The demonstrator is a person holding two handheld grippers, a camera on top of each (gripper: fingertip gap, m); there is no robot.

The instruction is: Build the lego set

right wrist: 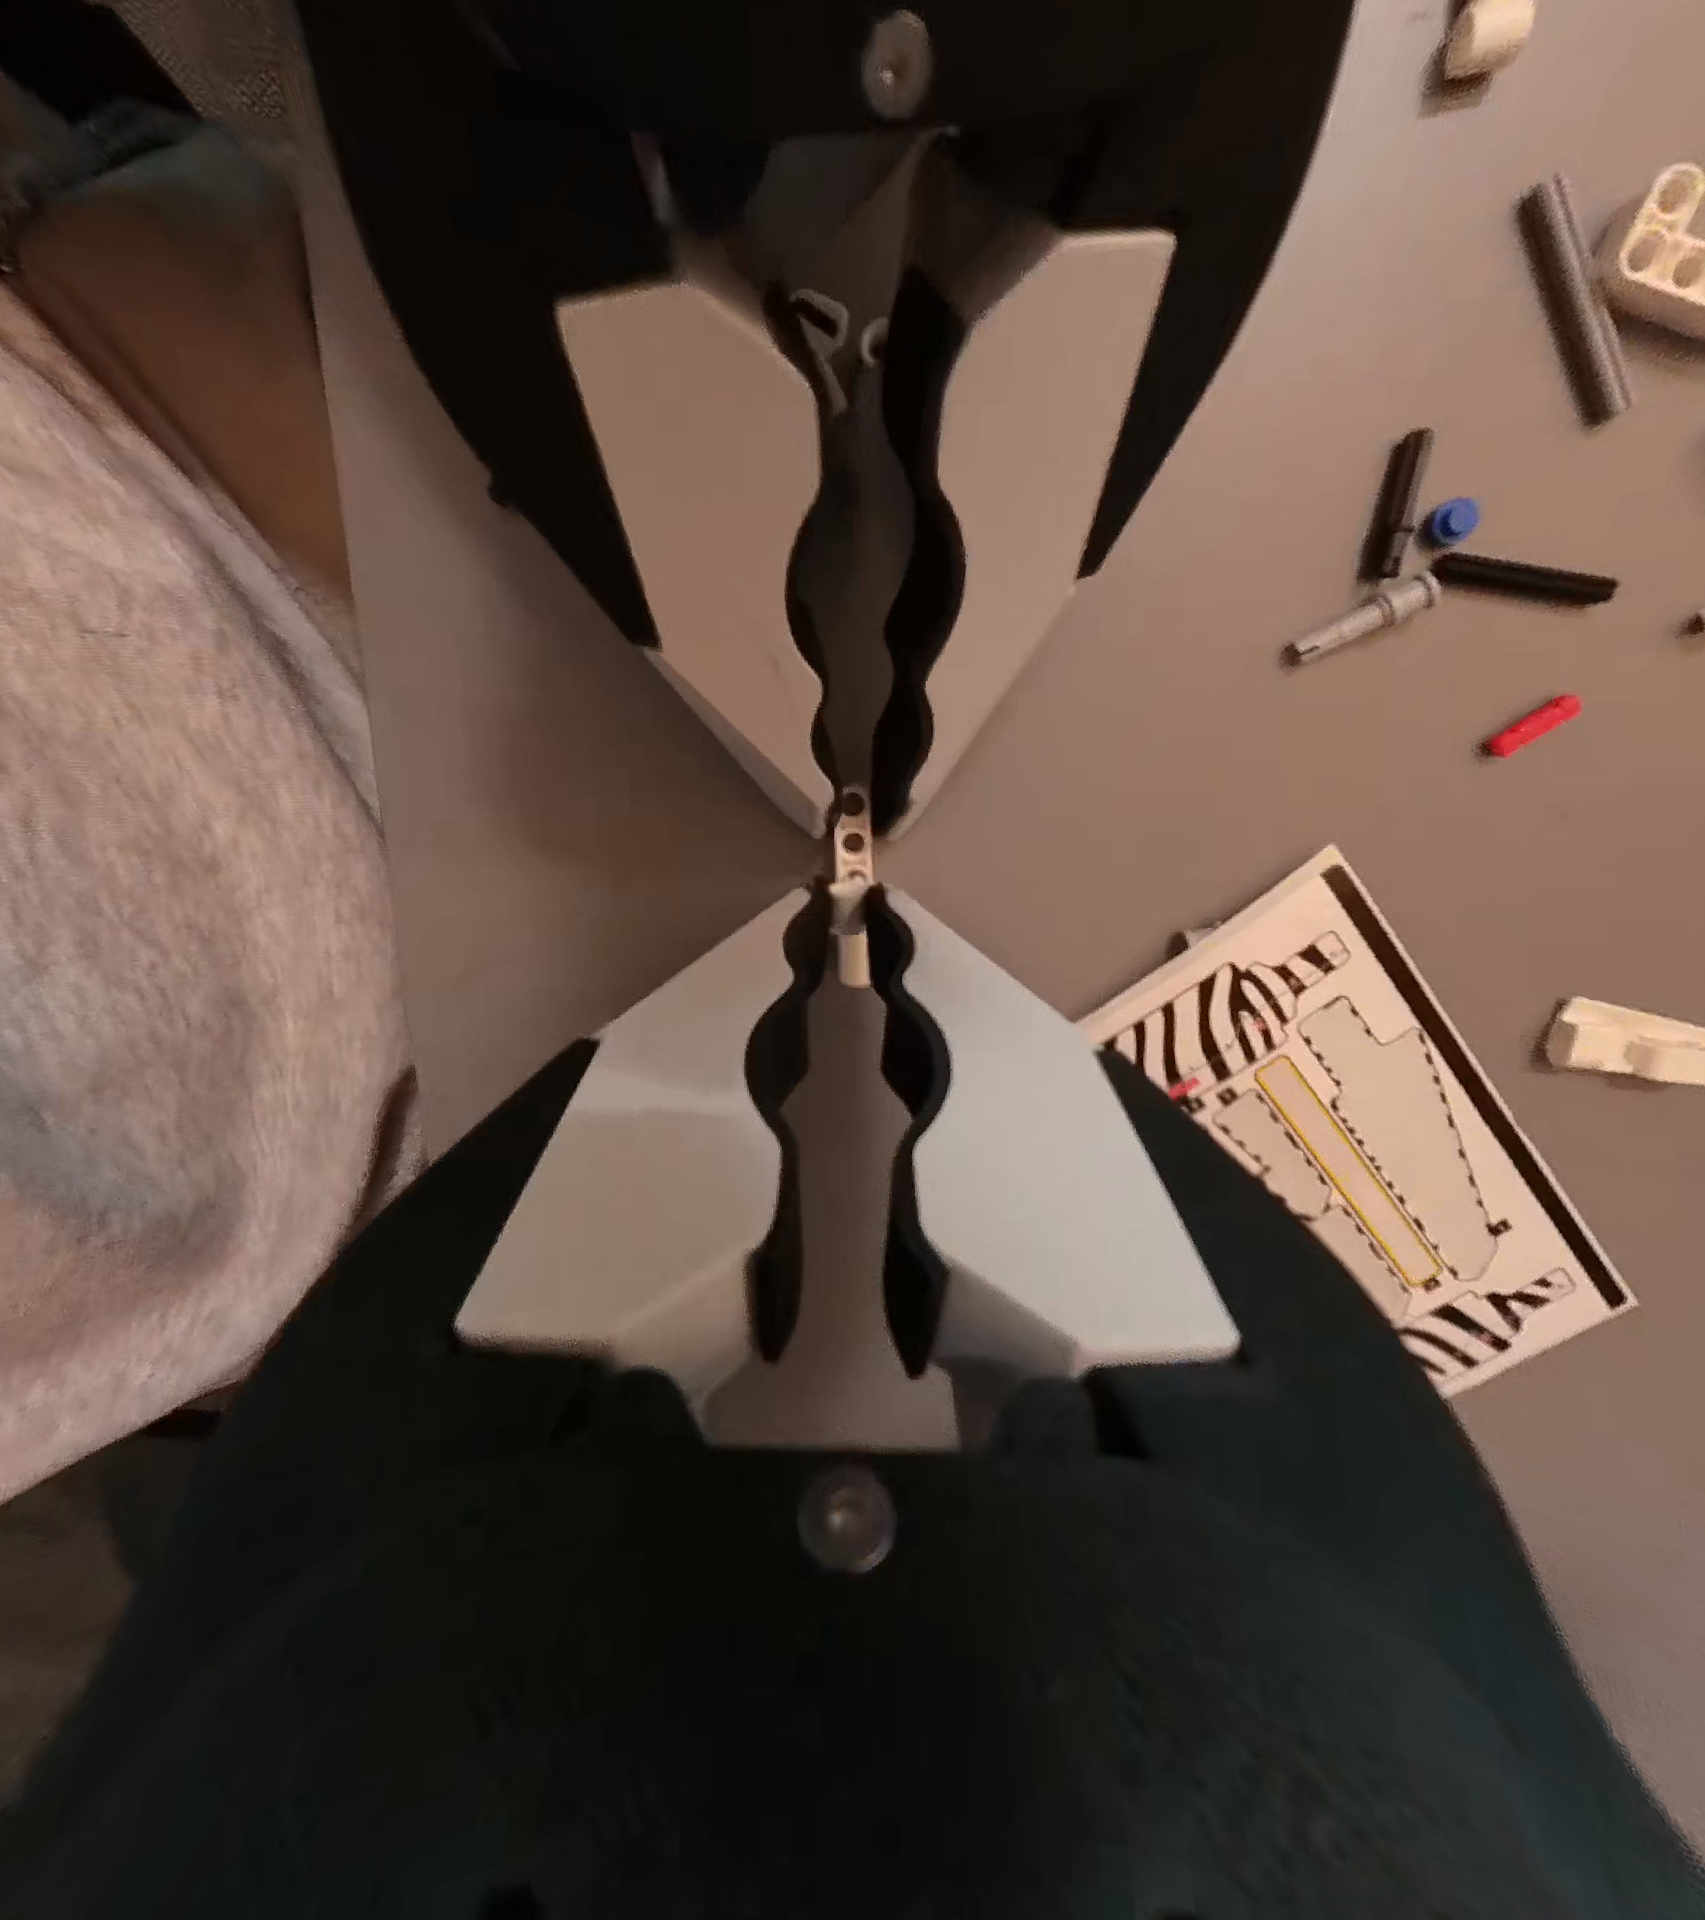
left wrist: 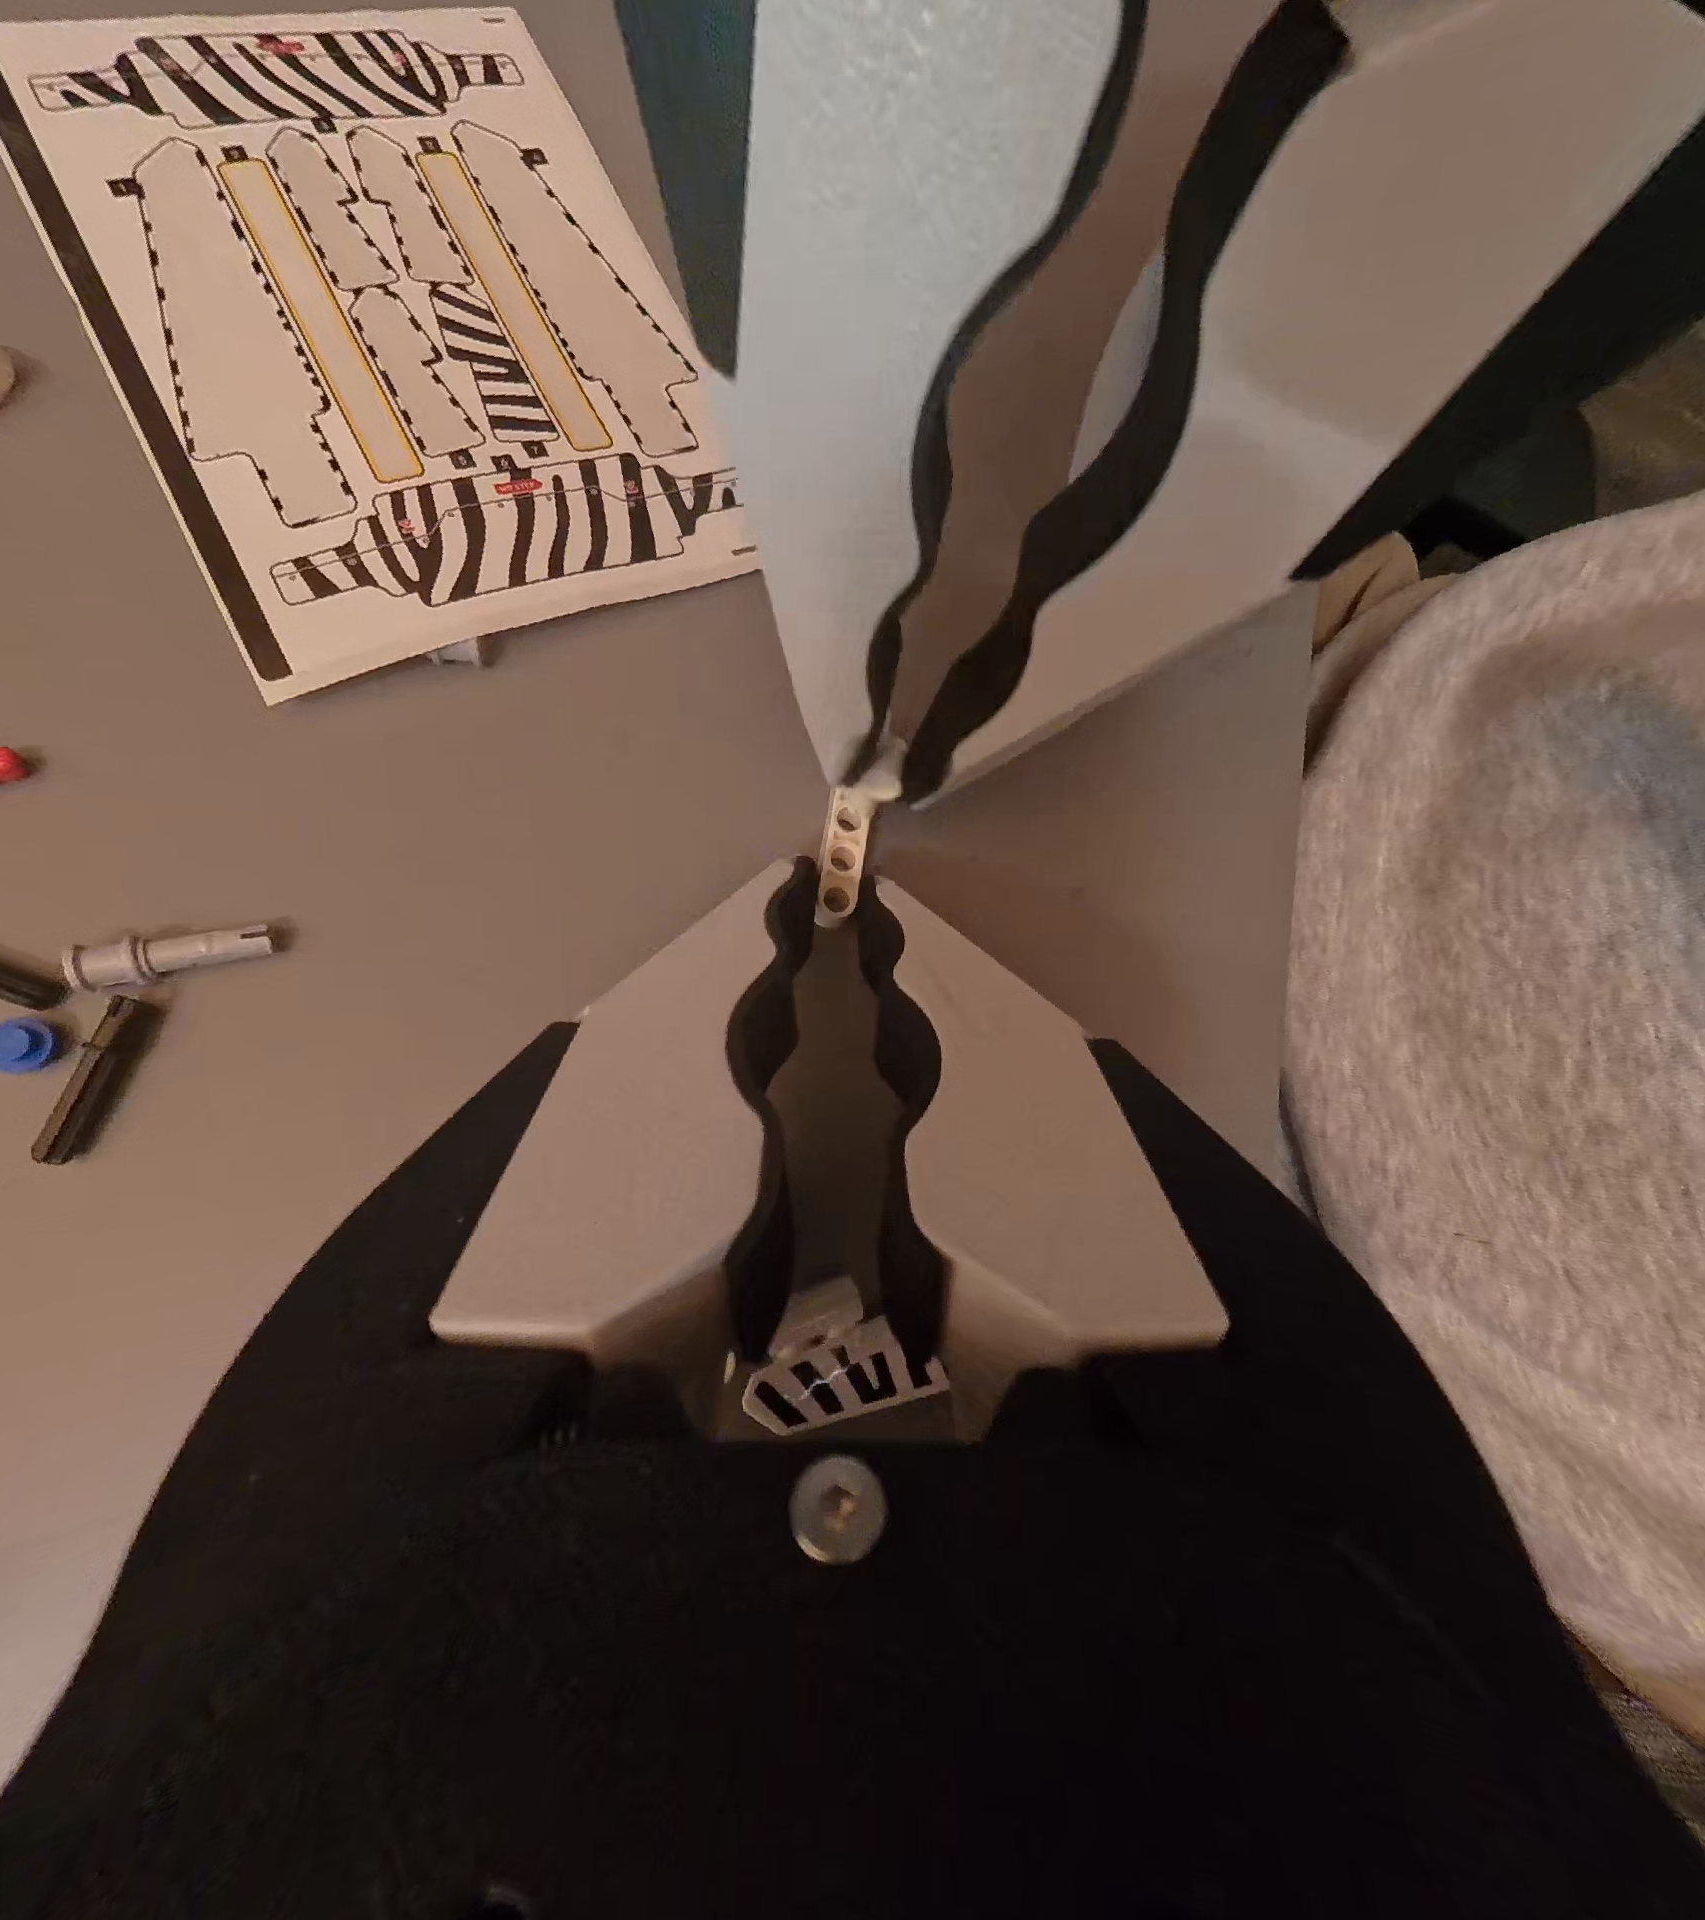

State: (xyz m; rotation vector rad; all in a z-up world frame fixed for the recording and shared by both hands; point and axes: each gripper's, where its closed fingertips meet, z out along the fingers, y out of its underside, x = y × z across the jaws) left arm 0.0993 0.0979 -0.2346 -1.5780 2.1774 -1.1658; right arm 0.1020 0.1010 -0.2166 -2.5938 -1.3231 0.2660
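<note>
Both grippers, left (left wrist: 835,902) and right (right wrist: 850,928), met tip to tip, each pinching the small white holed plastic beam (left wrist: 843,854), seemingly to join parts

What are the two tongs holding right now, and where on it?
The left tongs pinch one end of a small white beam with holes. The right tongs pinch a short white pin at its other end.
</note>
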